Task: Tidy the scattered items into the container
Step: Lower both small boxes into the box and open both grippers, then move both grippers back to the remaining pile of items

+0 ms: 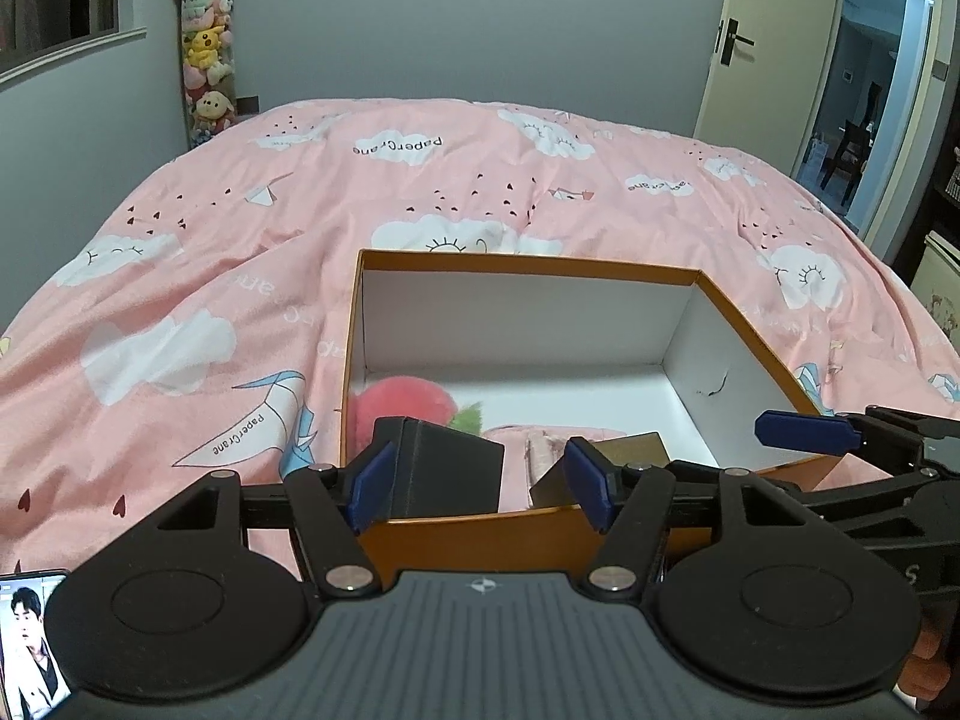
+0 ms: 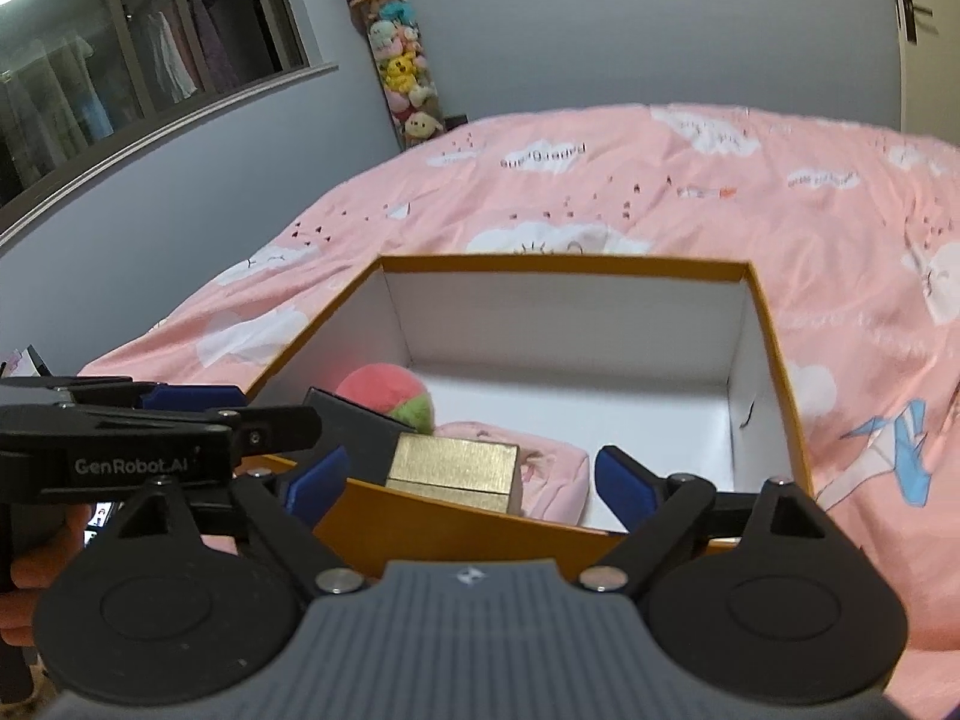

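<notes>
Both hand-held grippers — left (image 1: pixel 480 483), right (image 2: pixel 471 489) — gape wide over orange box (image 2: pixel 420 525) holding plush ball (image 2: pixel 384 390), black box (image 1: pixel 447 468), gold box (image 2: pixel 453 468)

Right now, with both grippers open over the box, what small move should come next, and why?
Probably draw both grippers back from the box. The left gripper and right gripper are open and hold nothing. The ball, black box, gold box and pink cloth already lie inside, and no loose items show on the bed.
</notes>
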A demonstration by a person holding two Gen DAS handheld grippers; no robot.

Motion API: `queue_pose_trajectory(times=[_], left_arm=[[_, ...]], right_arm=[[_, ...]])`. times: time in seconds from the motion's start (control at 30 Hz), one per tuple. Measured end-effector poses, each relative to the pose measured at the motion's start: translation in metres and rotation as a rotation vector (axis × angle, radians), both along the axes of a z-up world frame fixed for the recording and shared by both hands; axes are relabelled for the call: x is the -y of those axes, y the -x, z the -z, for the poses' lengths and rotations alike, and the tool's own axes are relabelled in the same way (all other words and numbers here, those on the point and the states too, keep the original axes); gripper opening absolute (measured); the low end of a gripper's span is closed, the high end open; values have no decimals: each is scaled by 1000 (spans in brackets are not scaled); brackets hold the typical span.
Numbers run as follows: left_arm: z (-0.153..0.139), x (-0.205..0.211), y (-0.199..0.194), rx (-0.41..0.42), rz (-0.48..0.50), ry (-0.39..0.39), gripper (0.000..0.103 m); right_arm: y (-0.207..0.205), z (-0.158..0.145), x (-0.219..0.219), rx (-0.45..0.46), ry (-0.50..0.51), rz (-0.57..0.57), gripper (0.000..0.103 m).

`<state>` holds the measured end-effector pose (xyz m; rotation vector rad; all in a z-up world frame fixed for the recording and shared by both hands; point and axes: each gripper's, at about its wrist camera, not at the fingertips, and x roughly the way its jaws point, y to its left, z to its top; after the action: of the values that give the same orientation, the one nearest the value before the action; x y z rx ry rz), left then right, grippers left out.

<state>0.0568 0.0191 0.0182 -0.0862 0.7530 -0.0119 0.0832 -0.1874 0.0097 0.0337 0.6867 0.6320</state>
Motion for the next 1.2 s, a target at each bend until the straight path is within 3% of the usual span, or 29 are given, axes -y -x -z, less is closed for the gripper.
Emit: queue_pose_trajectory(times=[0.37, 0.67, 0.87, 1.0, 1.2], left_arm=[[0, 0, 16, -13, 73, -3, 73], [16, -4, 30, -83, 118, 13, 73], [27, 4, 42, -129, 200, -2, 73], [33, 12, 48, -171, 279, -2, 73], [48, 17, 56, -278, 354, 1, 73]], right_arm=[[19, -2, 7, 40, 0, 32, 92], [42, 8, 18, 69, 40, 32, 92], [54, 24, 29, -1, 100, 4, 91], [62, 35, 37, -56, 133, 1, 81], [81, 44, 48, -114, 182, -7, 80]])
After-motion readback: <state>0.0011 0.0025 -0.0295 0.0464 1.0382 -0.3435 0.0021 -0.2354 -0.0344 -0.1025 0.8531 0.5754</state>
